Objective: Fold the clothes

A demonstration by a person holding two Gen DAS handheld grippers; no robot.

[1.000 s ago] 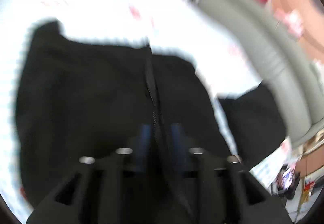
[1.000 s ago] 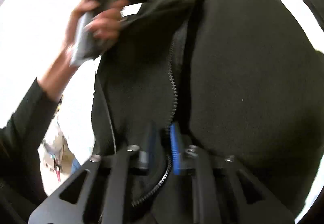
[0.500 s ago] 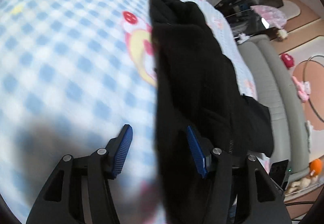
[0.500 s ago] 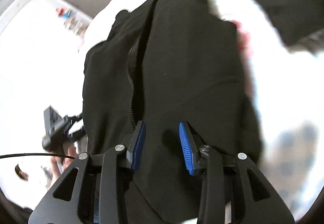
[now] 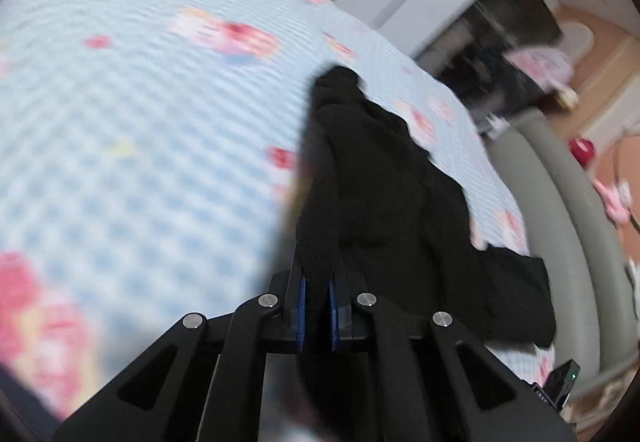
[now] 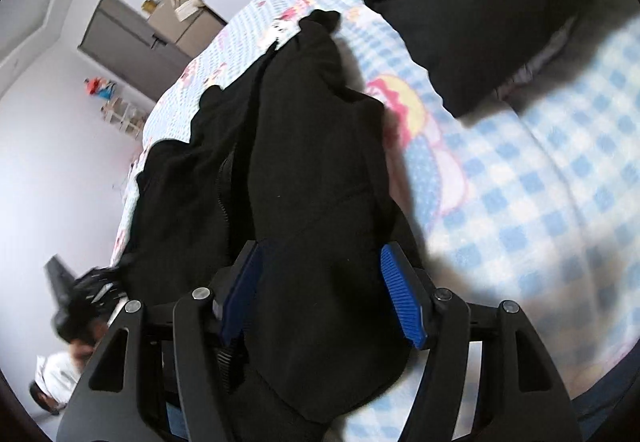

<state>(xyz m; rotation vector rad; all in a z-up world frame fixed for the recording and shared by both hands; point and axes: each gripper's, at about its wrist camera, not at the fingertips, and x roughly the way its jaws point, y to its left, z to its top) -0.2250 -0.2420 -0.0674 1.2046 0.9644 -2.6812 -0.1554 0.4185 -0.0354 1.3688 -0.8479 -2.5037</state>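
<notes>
Left wrist view, near to far. The left tongs (image 5: 317, 312) have closed on a narrow band of black fabric, an edge of the black zip jacket (image 5: 384, 186); the blue pads (image 5: 302, 306) press it from both sides, and their jaws are closing. From this grip the jacket runs away from the camera as one long dark strip, its long axis lying along the line of the tongs and leaning slightly right, ending in a bunched tip near the far part of the bed. A loose flap (image 5: 516, 298) spreads off to the right, close to the grey padded bed edge (image 5: 568, 210). The jacket lies on the blue-and-white checked bedsheet (image 5: 140, 146), printed with pink cartoon figures.

Right wrist view, near to far. The right tongs (image 6: 320, 290) are opening; the jacket's near end (image 6: 320, 234) lies between the blue pads (image 6: 400, 294), which stand clear of the cloth on the right side. The zipper (image 6: 222, 194) runs lengthwise up the garment, parallel to its long axis. A second black garment (image 6: 480, 14) lies apart at upper right. At lower left the left tongs are blurred.
</notes>
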